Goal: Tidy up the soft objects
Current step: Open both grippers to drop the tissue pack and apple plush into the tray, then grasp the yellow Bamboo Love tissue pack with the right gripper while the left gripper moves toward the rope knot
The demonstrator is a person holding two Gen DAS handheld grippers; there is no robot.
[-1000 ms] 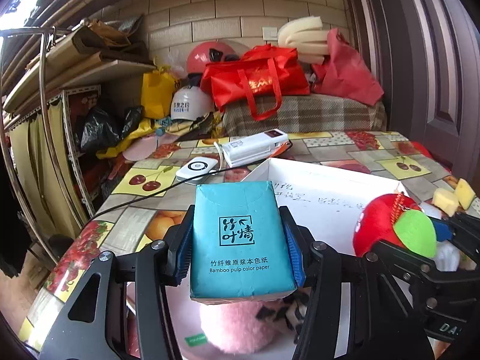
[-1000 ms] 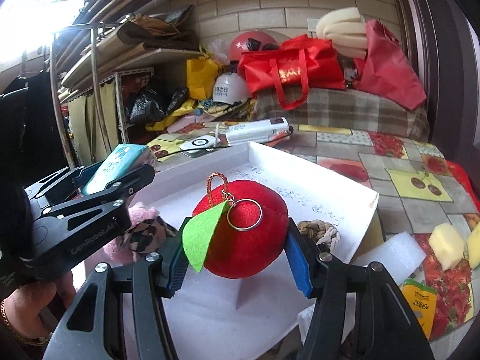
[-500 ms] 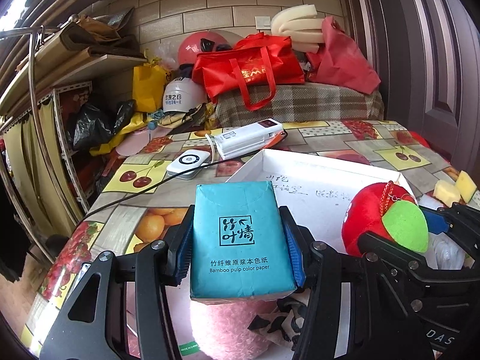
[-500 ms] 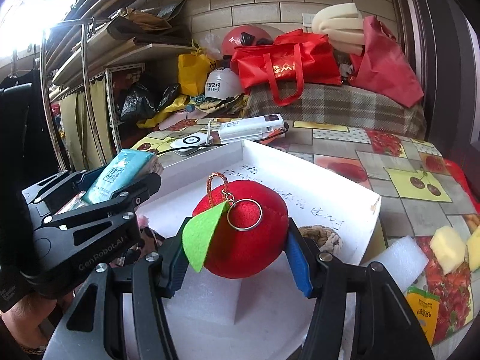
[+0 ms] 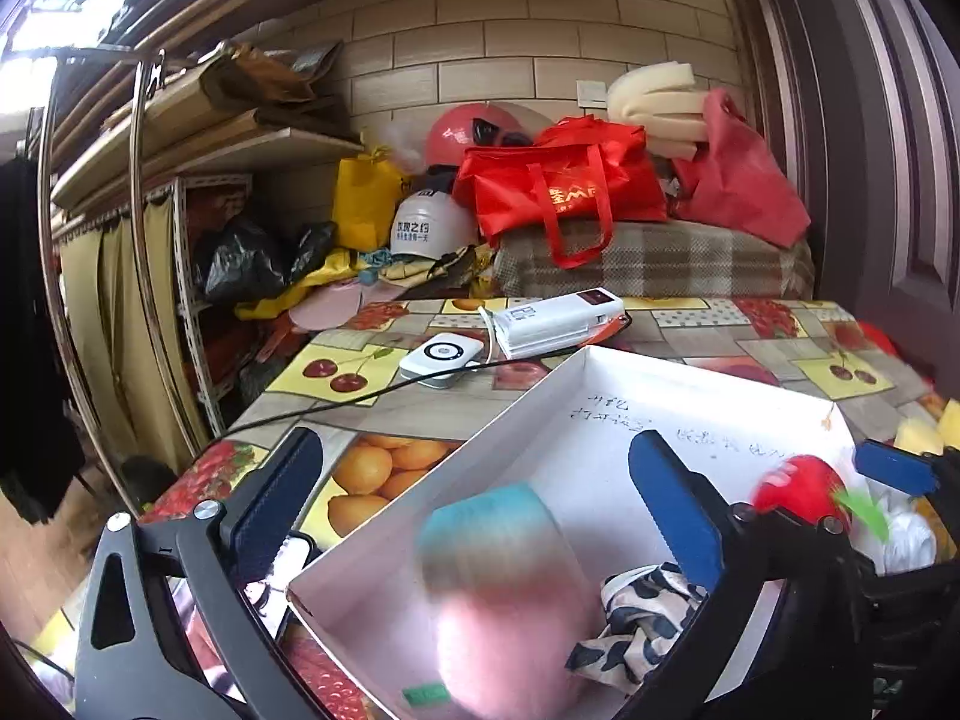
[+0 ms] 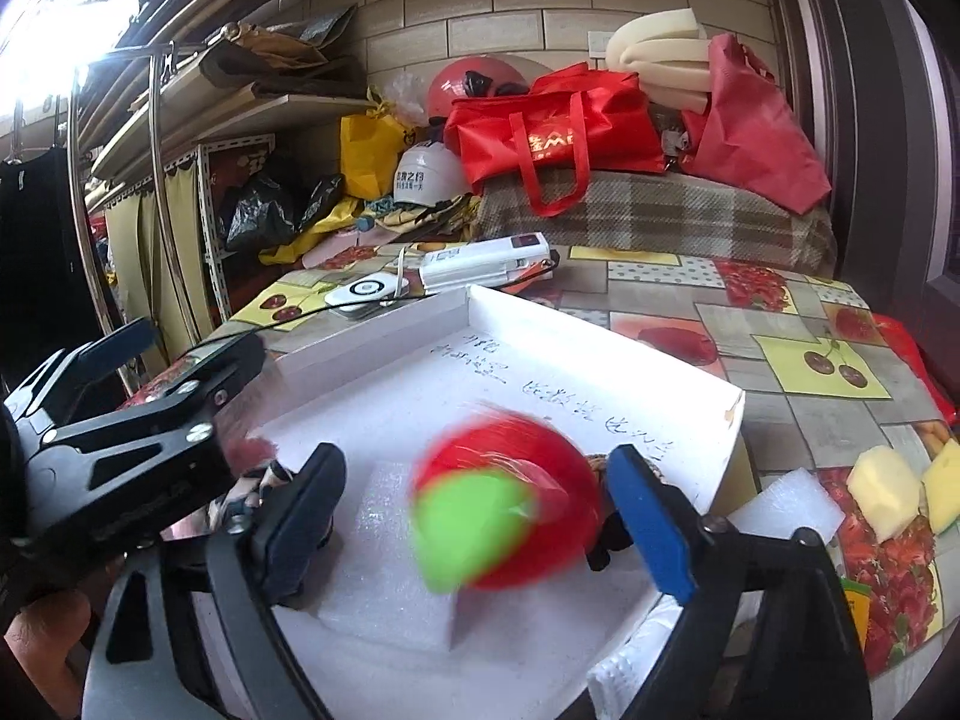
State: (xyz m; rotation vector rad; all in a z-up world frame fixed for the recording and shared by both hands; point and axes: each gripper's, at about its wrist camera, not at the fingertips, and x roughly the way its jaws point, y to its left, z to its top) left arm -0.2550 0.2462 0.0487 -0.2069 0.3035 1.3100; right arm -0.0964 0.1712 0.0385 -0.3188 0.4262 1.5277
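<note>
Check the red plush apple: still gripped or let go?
Let go. The right hand-held gripper is opening, its blue pads clear of the red plush apple, which shows as a motion-blurred smear over the white box.

A table [image 6: 774,324] in a fruit-print cloth carries a white box [image 5: 540,384], a power bank [image 5: 558,315], a small white device [image 5: 441,354], foam pieces [image 6: 888,489] and a white foam block [image 6: 786,507].
</note>
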